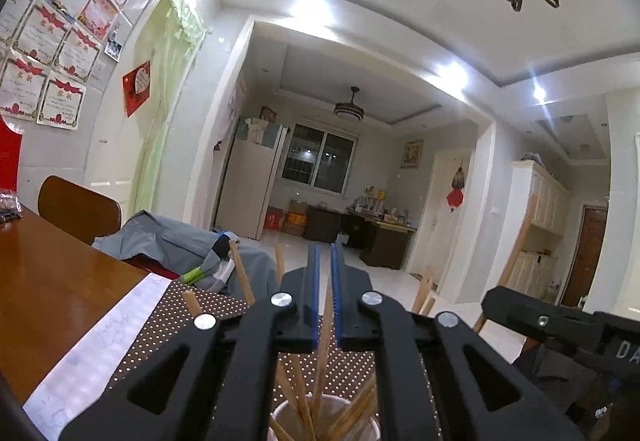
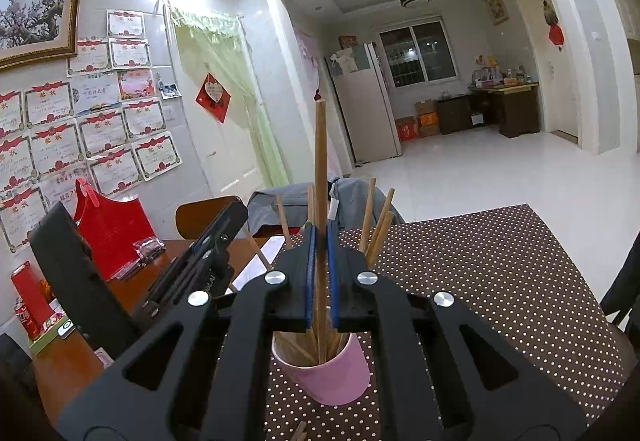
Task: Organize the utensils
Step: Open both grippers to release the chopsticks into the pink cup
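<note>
- A single chopstick (image 2: pixel 320 201) is gripped upright between the closed jaws of the right gripper (image 2: pixel 320 237), its lower end already inside the pink cup (image 2: pixel 324 373); it appears to be held vertical so that it can be dropped in among the other chopsticks (image 2: pixel 374 225) gathered there.
- The cup is stood on the dotted mat (image 2: pixel 500 281) that covers the near part of the table (image 2: pixel 72 369), toward its right edge.
- The left gripper (image 1: pixel 325 261) is held level just above the same cup (image 1: pixel 288 417), its jaws all but closed with one chopstick (image 1: pixel 326 329) standing in the narrow gap; whether that stick is pinched cannot be told.
- With most sticks collected in the cup, the sorting looks well advanced.
</note>
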The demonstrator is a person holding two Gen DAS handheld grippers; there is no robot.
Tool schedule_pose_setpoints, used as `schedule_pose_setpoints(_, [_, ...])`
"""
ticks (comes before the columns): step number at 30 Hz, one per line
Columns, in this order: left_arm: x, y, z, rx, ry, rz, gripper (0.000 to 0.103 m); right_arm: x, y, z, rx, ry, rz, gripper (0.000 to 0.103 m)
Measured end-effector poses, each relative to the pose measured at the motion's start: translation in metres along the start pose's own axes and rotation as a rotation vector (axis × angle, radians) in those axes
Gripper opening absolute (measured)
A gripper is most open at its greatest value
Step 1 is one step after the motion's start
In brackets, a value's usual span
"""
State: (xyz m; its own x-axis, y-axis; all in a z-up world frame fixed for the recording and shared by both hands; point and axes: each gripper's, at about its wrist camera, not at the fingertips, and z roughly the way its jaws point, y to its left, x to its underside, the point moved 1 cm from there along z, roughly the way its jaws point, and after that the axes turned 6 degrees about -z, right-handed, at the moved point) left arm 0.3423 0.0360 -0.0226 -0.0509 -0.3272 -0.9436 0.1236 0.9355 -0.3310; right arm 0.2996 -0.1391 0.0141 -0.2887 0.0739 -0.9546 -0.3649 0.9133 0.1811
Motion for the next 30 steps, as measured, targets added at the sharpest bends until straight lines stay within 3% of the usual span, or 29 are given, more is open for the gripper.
schedule_pose_setpoints(1, [-0.001,-0.001,-0.002,-0.002,0.007,0.008,0.012,0.000,0.000,0.000,-0.002,0.002,0.000,0.006])
schedule_pose_setpoints(2, [-0.002,-0.002,-0.003,-0.009,0.012,0.017,0.024,0.000,0.001,0.001,-0.004,0.007,-0.002,0.006])
schedule_pose_setpoints(3, [-0.003,-0.002,-0.006,-0.014,0.013,0.022,0.026,0.001,0.001,0.002,-0.005,0.012,-0.003,0.006])
schedule_pose_setpoints(8, [-0.008,-0.001,-0.018,-0.047,0.060,0.051,0.026,0.004,0.003,0.005,-0.012,0.030,-0.004,0.006])
schedule_pose_setpoints(14, [-0.016,0.005,-0.034,-0.120,0.129,0.080,0.039,0.004,0.006,0.005,-0.022,0.050,-0.007,0.007])
schedule_pose_setpoints(20, [-0.020,0.011,-0.048,-0.151,0.173,0.098,0.043,0.005,0.007,0.009,-0.007,0.080,0.006,0.008])
schedule_pose_setpoints(22, [-0.018,0.013,-0.050,-0.160,0.195,0.103,0.043,0.003,0.008,0.006,0.006,0.076,0.013,0.015])
schedule_pose_setpoints(23, [-0.018,0.014,-0.050,-0.167,0.202,0.103,0.043,0.002,0.009,0.006,0.010,0.079,0.009,0.029])
schedule_pose_setpoints(24, [-0.018,0.016,-0.051,-0.175,0.213,0.098,0.043,0.002,0.012,0.004,0.015,0.077,0.001,0.050])
schedule_pose_setpoints(25, [-0.018,0.017,-0.053,-0.180,0.226,0.091,0.043,0.002,0.013,0.002,0.023,0.067,-0.005,0.054])
schedule_pose_setpoints(30, [-0.021,0.022,-0.068,-0.197,0.253,0.093,0.043,0.002,0.018,-0.012,0.059,0.042,-0.025,0.054])
